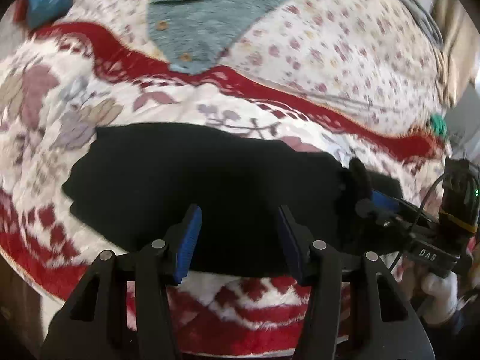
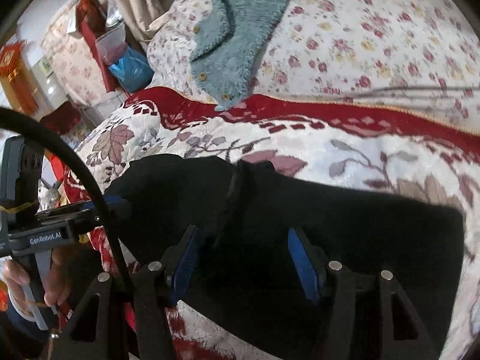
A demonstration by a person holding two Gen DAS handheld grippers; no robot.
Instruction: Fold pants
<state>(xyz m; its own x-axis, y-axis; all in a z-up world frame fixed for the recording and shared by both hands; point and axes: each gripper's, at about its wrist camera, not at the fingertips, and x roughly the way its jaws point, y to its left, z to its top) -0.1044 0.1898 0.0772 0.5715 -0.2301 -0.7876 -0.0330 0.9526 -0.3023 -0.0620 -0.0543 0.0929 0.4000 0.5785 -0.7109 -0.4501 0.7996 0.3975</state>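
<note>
Black pants lie spread across a red and white floral blanket on a bed. My left gripper hovers over their near edge, blue pads wide apart and nothing pinched; the dark cloth shows below and between the fingers. From the right wrist view, this left gripper sits at the pants' left end. My right gripper is also open above the pants, just behind a raised ridge of fabric. The left wrist view shows the right gripper beside a bunched bit of black cloth.
A teal fluffy garment with buttons lies further back on a rose-print sheet. A blue bag and boxes stand beside the bed at the left. A black cable arcs across. A gloved hand holds the right gripper.
</note>
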